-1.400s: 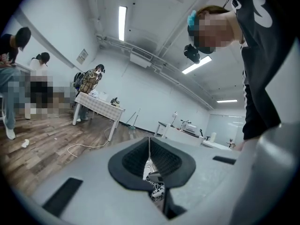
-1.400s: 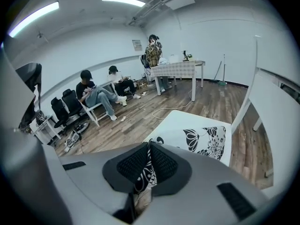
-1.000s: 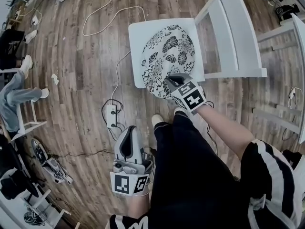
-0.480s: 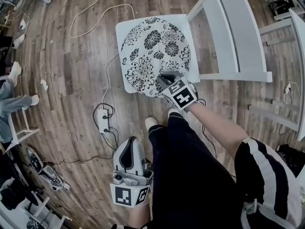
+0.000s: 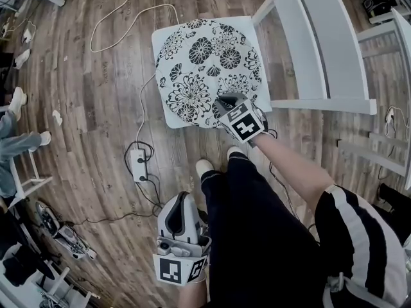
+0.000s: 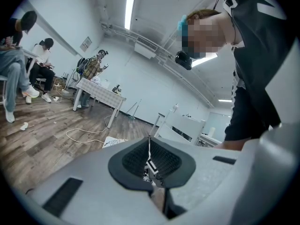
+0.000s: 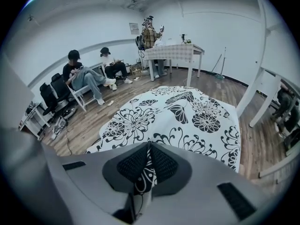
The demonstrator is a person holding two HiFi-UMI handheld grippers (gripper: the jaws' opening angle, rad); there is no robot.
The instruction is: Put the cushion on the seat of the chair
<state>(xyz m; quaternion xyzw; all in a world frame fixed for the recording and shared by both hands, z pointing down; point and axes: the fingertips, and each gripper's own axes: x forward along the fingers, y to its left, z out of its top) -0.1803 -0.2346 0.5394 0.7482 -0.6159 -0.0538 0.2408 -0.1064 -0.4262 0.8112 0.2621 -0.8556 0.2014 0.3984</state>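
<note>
Closest to us, the left gripper (image 5: 182, 201) hangs low beside our dark trouser leg (image 5: 257, 223), over the wooden floor (image 5: 96, 108). In the left gripper view its jaws are pressed together with nothing between the pads.

Just ahead of our shoe (image 5: 204, 167), the right gripper (image 5: 225, 101) reaches out to the near edge of the chair. Its jaws are closed on a fold of the cushion (image 5: 205, 69), and in the right gripper view we see the black-and-white flowered fabric pinched between the dark pads (image 7: 161, 164).

From that pinched edge the cushion spreads away from us over the seat (image 5: 167, 119) of the white chair. It covers almost all of the seat, so that only slim white corners show around it. We cannot tell whether the gripped edge lies flat on the seat or is slightly lifted. The chair's slatted back (image 5: 321, 43) stands on the cushion's right side in the head view.

On the floor to the left of the chair lies a power strip (image 5: 139, 164), and a pale cable (image 5: 109, 18) loops past the seat's far corner.

Farther off, the right gripper view shows people seated along the wall (image 7: 82, 76) and a table (image 7: 171, 53) with a person standing beside it.
</note>
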